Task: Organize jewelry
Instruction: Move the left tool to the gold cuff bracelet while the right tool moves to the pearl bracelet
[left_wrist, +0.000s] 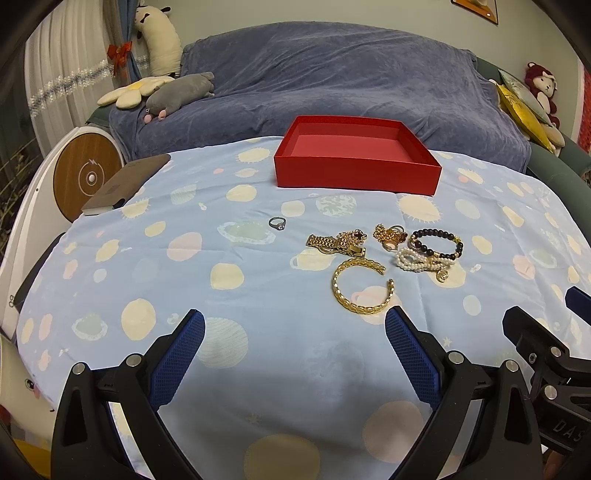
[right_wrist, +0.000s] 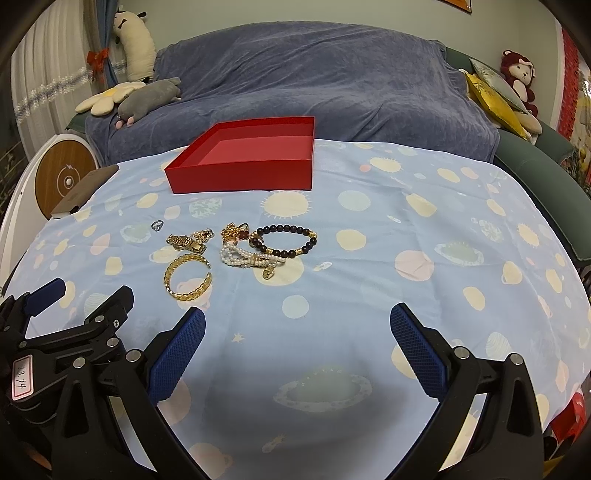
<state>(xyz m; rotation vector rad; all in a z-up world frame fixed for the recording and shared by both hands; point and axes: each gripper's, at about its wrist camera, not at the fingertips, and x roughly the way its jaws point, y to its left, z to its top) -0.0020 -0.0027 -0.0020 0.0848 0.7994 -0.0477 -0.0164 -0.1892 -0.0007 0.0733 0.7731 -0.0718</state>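
An empty red box stands at the far side of the table. Nearer lie a gold cuff bangle, a gold watch-band bracelet, a gold charm piece, a dark bead bracelet, a pearl bracelet and a silver ring. My left gripper is open and empty, short of the bangle. My right gripper is open and empty, to the right of the jewelry.
A light blue planet-print cloth covers the table. A brown notebook lies at the far left corner. A blue-covered sofa with plush toys stands behind. The right gripper shows in the left view, the left gripper in the right view.
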